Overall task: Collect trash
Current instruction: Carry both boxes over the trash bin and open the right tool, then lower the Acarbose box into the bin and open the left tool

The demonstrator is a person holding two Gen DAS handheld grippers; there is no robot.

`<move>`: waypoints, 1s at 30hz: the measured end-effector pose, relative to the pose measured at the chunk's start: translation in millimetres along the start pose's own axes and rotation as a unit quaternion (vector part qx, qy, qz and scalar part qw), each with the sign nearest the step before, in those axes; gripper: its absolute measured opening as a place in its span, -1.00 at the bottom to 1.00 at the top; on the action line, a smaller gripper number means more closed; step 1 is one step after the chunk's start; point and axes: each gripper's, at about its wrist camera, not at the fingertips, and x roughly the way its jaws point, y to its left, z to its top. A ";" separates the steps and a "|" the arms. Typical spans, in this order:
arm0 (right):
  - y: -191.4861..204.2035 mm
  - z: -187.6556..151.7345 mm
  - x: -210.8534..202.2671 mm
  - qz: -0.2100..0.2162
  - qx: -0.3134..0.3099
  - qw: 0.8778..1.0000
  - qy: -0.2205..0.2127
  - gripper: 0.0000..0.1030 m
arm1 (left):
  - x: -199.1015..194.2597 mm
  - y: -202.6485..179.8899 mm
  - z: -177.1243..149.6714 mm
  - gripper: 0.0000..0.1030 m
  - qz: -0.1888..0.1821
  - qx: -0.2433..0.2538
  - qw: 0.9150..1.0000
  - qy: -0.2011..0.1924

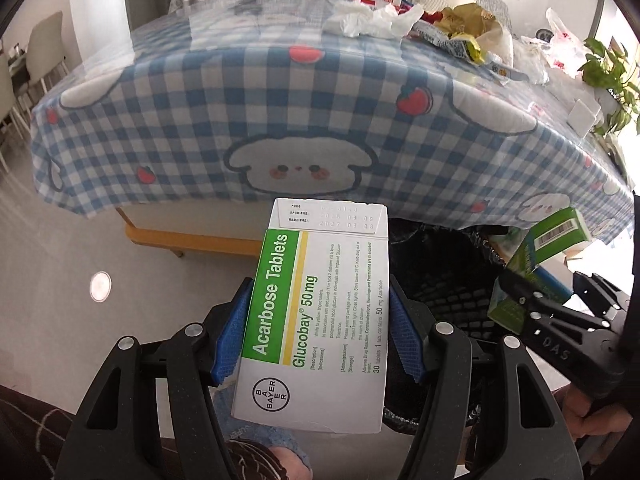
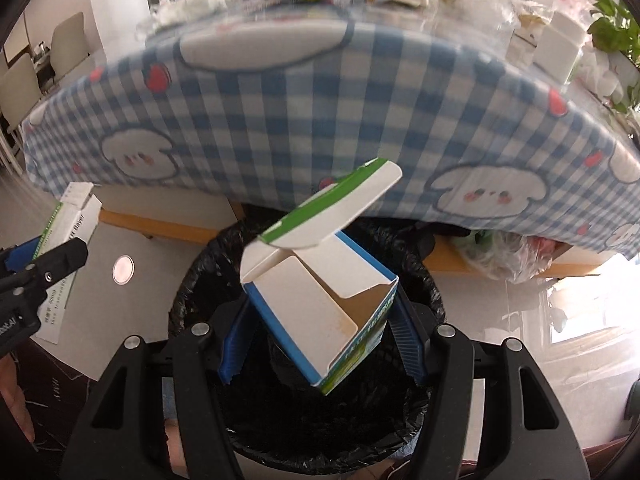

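Right tool (image 2: 320, 344), pinching the open blue-green-white carton (image 2: 320, 312), hangs directly above the black-lined bin (image 2: 416, 432); left tool (image 1: 320, 332), clamping the white-green Acarbose tablet box (image 1: 316, 320), sits left of it, box's long axis pointing away

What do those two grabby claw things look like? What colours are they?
Both look alike. The left gripper has chunky black plastic arms with triangle-shaped cutouts and shiny round silver bolts. Its fingers have bright blue ridged pads. The right gripper is the same: black frame, silver bolts, blue ridged pads. In the left wrist view, white letters are stamped on its black side. No cables show.
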 end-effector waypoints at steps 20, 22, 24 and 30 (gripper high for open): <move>-24.7 2.3 -0.3 -0.007 0.032 0.999 -0.012 0.85 | 19.0 -14.3 -1.5 0.21 -0.001 -0.005 1.000 0.020; -31.6 0.6 -2.8 -0.004 0.033 0.999 -0.014 0.85 | 22.7 -24.6 -2.6 0.21 -0.002 0.005 1.000 0.023; -38.2 -1.3 -5.7 -0.008 0.033 0.999 -0.019 0.85 | 25.8 -34.1 -4.5 0.21 -0.005 0.011 1.000 0.025; -67.0 -10.2 -9.9 -0.021 0.054 0.998 -0.023 0.85 | 33.4 -66.9 -4.4 0.21 -0.016 0.032 0.999 0.030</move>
